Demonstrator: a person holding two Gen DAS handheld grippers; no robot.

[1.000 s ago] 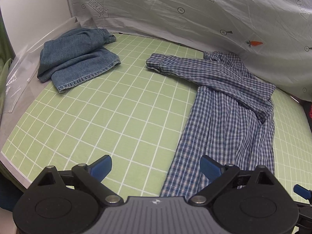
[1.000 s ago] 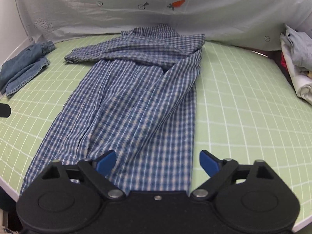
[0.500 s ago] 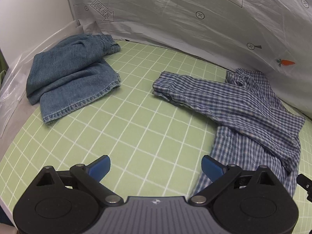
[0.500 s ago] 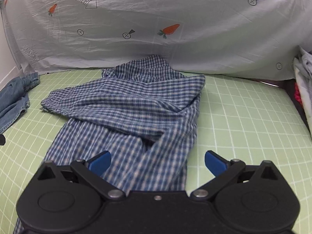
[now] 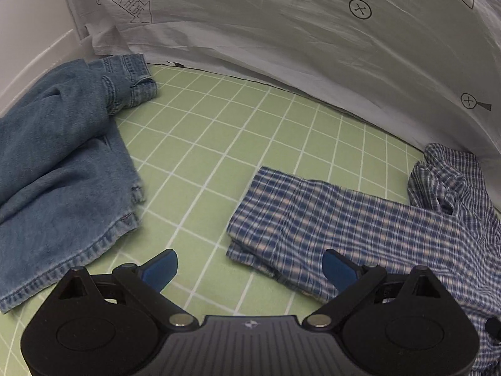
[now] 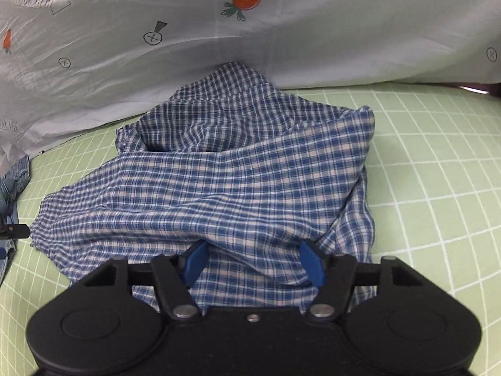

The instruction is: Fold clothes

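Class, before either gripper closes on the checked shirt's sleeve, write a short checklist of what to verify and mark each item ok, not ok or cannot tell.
1. Left gripper open: ok, jaws spread wide.
2. Sleeve cuff lies between the left jaws: ok, cuff edge sits in the gap ahead.
3. Right gripper open: ok, jaws apart with checked shirt cloth between them.
4. Right jaws touching the cloth: cannot tell, fabric hides the tips.
5. Folded jeans clear of the sleeve: ok, bare green mat lies between them.
6. Shirt lying flat: not ok, bunched and wrinkled near the collar.
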